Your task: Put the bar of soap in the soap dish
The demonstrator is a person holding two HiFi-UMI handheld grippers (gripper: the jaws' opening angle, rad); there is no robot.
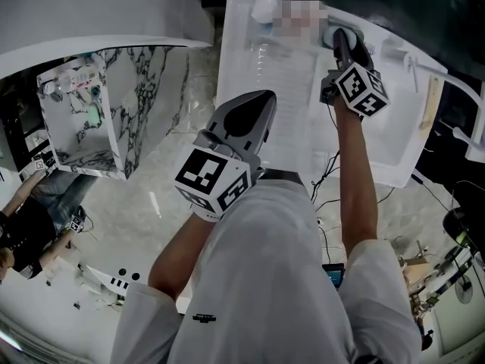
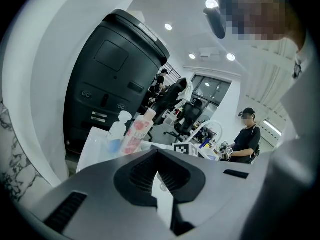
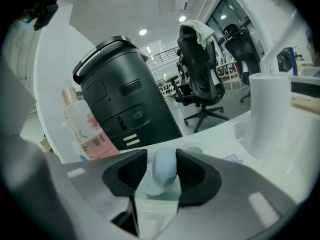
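At the far left of the head view, a person in dark clothes (image 1: 26, 226) sits low by the floor. Just right of them stands a marble-patterned cabinet (image 1: 151, 89).

Right of the cabinet, the left gripper (image 1: 268, 97) hangs over the near left part of the white counter (image 1: 250, 21). In the left gripper view, the left gripper's (image 2: 158, 154) jaws are together at the tips, with nothing between them. Beyond them, at the far left of the counter, a clear bottle with blue liquid (image 2: 115, 134) stands just left of a bottle with a pink flowered label (image 2: 136, 134). Whether the two touch I cannot tell. A big black bin (image 2: 115, 74) rises behind the bottles. Farther right, another person in black with a cap (image 2: 247, 139) sits at a desk.

The right gripper (image 1: 339, 32) reaches to the far right part of the counter. In the right gripper view, the right gripper's (image 3: 162, 156) jaws stand apart with the pale blue bar of soap (image 3: 164, 171) upright between them. The bar is close against the right pad, with a thin gap on its left. A pale greenish shape (image 3: 150, 190) lies under the bar; whether it is the soap dish I cannot tell.

To the right of the jaws stands a white cylinder (image 3: 270, 104), and a black office chair (image 3: 200, 74) is on the floor beyond the counter.
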